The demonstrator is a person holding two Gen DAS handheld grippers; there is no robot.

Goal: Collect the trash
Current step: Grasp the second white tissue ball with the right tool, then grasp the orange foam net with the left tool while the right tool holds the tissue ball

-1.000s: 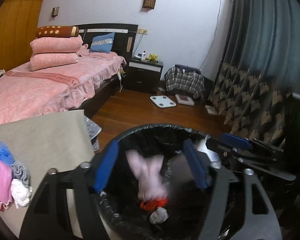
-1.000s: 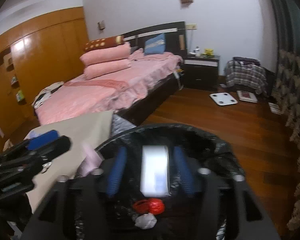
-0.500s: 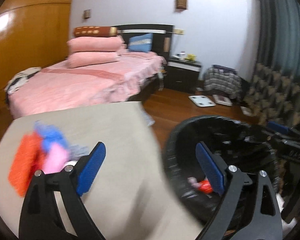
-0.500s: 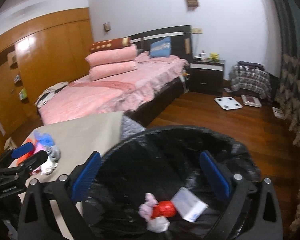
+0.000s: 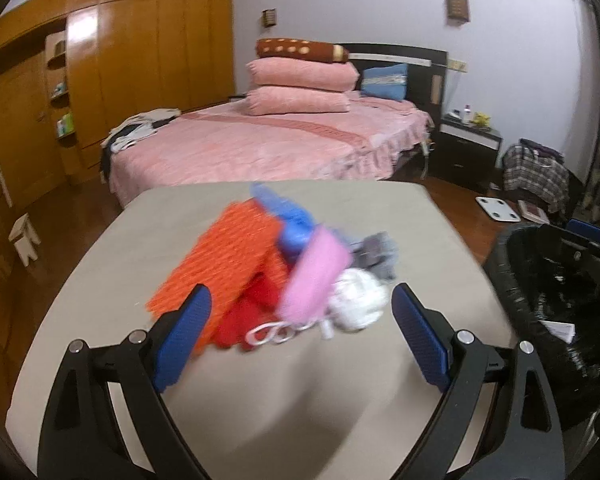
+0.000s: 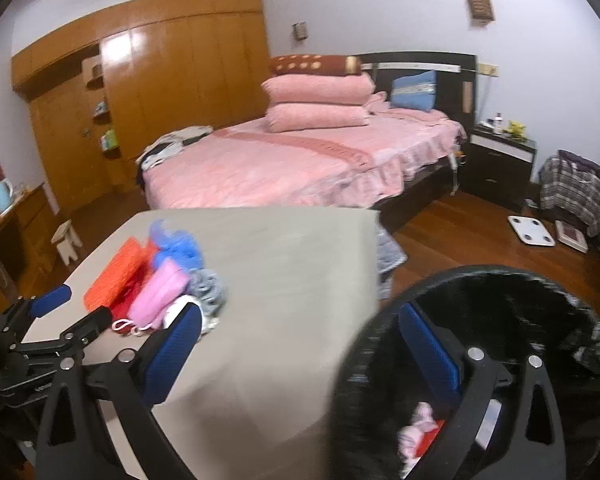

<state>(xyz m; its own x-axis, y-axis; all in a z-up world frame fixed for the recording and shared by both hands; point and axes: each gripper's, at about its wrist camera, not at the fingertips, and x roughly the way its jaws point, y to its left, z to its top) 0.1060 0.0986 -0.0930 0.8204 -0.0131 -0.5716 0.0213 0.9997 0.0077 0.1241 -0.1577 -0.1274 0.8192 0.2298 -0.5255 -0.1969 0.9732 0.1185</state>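
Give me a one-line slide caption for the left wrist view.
Open left tongs face a heap of trash on the beige table, black bin at right.

Smeared by motion in the left wrist view: the trash pile (image 5: 284, 268) on the worktop (image 5: 260, 392), its orange, red, blue, pink, grey and white pieces running together so that no single kind can be told. Cut off at the right edge there: the black-lined bin (image 5: 548, 292), with only part of its rim and a white scrap inside showing. Blurred along its near rim in the right wrist view, same bin (image 6: 500, 280), contents half hidden behind the black frame of the right gripper (image 6: 296, 348). Too small to read: bottles on the nightstand (image 6: 500, 148).
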